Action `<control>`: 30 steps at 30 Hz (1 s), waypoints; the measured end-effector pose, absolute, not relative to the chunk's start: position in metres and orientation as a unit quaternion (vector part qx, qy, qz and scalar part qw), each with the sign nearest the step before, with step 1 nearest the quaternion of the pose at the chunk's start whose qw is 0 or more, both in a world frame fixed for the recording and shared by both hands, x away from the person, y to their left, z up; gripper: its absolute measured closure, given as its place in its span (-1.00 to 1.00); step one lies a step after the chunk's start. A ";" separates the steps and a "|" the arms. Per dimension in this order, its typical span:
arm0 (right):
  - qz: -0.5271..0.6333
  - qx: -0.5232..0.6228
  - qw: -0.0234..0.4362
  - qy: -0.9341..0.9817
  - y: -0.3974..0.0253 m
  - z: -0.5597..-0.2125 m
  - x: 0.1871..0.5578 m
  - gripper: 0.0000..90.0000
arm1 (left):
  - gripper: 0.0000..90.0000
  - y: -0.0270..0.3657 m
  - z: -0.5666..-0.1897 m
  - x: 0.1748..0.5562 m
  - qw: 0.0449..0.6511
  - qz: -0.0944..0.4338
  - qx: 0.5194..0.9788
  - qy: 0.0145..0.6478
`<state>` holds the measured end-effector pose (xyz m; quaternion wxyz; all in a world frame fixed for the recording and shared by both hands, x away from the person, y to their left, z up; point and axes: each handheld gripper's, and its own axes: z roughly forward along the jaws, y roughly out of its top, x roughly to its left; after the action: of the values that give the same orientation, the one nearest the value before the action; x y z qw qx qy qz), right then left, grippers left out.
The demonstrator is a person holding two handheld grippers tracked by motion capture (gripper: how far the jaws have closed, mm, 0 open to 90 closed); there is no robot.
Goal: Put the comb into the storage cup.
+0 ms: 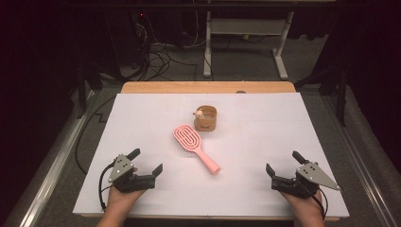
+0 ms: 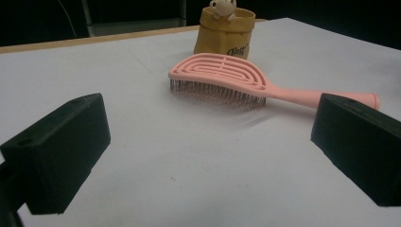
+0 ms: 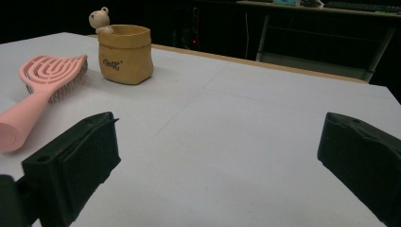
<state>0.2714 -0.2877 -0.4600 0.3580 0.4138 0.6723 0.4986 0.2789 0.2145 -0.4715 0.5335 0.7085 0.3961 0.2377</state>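
Note:
A pink hairbrush (image 1: pixel 194 145) lies bristles down in the middle of the white table cover, its handle pointing toward the near right. Just behind it stands a tan pouch-shaped pot (image 1: pixel 205 118) with a small bear figure (image 1: pixel 199 113) on its rim. My left gripper (image 1: pixel 145 161) rests at the near left, open and holding nothing, well short of the brush (image 2: pixel 222 78). Over at the near right my right gripper (image 1: pixel 283 163) is open too, with nothing between its jaws. From its camera the brush (image 3: pixel 42 87) and the pot (image 3: pixel 125 53) lie off to the left.
The white cover (image 1: pixel 265 123) spans most of the wooden table (image 1: pixel 208 87). Beyond the far edge are a table frame (image 1: pixel 246 42) and loose cables (image 1: pixel 161 52) on the floor. Metal rails (image 1: pixel 52 161) run along both sides of the table.

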 end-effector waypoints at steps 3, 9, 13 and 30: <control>0.498 0.416 0.359 0.671 -0.288 -0.460 0.271 -1.00 | -1.00 0.215 -0.472 0.281 0.531 0.240 0.709 0.398; 0.495 0.418 0.360 0.671 -0.289 -0.460 0.270 -1.00 | -1.00 0.215 -0.472 0.282 0.531 0.240 0.707 0.402; 0.496 0.419 0.360 0.670 -0.290 -0.460 0.270 -1.00 | -1.00 0.215 -0.472 0.282 0.533 0.240 0.705 0.402; 0.492 0.420 0.356 0.675 -0.288 -0.458 0.270 -1.00 | -1.00 0.216 -0.472 0.283 0.536 0.236 0.702 0.404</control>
<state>0.2702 -0.2876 -0.4578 0.3557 0.4198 0.6748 0.4918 0.2827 0.2160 -0.4723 0.5364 0.7023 0.4044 0.2356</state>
